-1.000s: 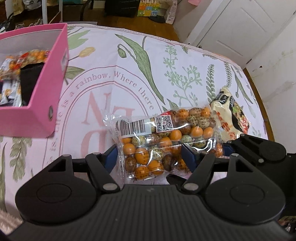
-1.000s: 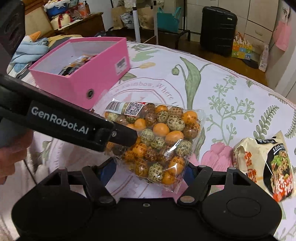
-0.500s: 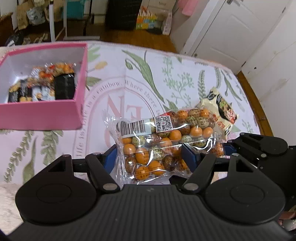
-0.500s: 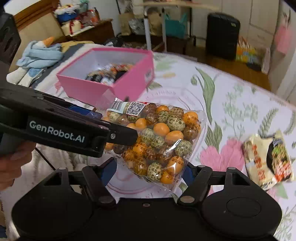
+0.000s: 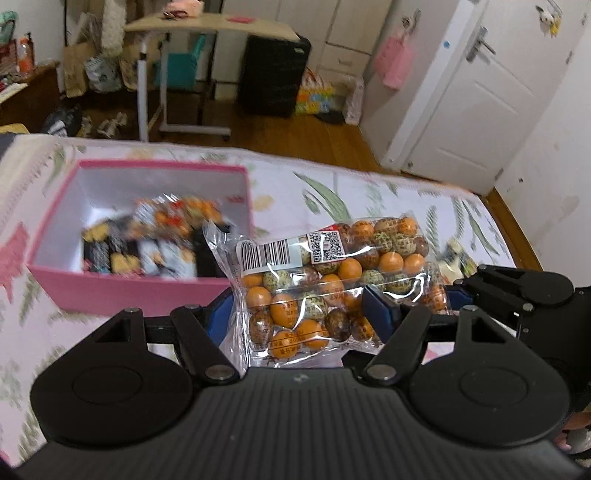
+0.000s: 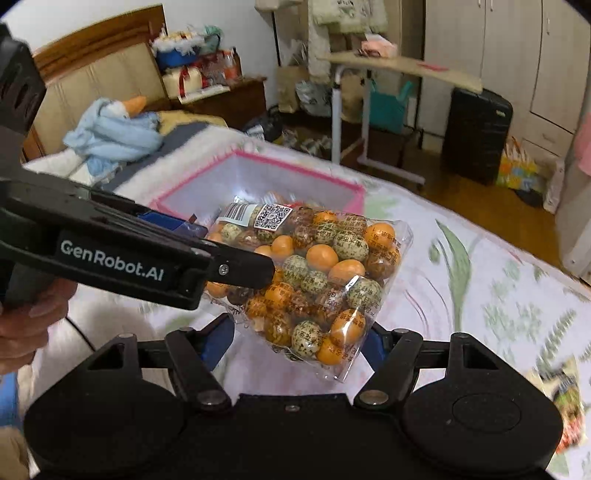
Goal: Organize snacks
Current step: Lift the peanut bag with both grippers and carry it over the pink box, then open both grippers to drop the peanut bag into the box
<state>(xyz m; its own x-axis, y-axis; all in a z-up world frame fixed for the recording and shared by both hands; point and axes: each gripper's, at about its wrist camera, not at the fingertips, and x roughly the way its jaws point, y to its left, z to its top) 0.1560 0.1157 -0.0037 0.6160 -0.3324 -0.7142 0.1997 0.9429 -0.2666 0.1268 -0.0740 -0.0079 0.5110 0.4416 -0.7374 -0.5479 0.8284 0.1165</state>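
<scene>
A clear bag of orange and speckled wrapped sweets (image 5: 332, 280) hangs in the air, held from two sides. My left gripper (image 5: 299, 312) is shut on its lower part, blue pads pressing both sides. My right gripper (image 6: 295, 341) is shut on the bag (image 6: 314, 277) at its near end. In the right wrist view my left gripper (image 6: 221, 247) reaches in from the left. The pink box (image 5: 140, 291) sits on the bed just left of and behind the bag, with several snack packets (image 5: 147, 243) inside. Its far rim (image 6: 354, 201) shows behind the bag.
A noodle packet (image 6: 565, 398) lies on the floral bedspread (image 6: 480, 295) at the right. Blue cloth (image 6: 110, 136) lies near the headboard. Beyond the bed stand a rolling desk (image 5: 207, 26), a black suitcase (image 5: 273, 74) and a white door (image 5: 480, 92).
Both grippers have risen with the bag and carried it toward the pink box, whose open inside now shows just behind the bag. The noodle packet is left behind at the right.
</scene>
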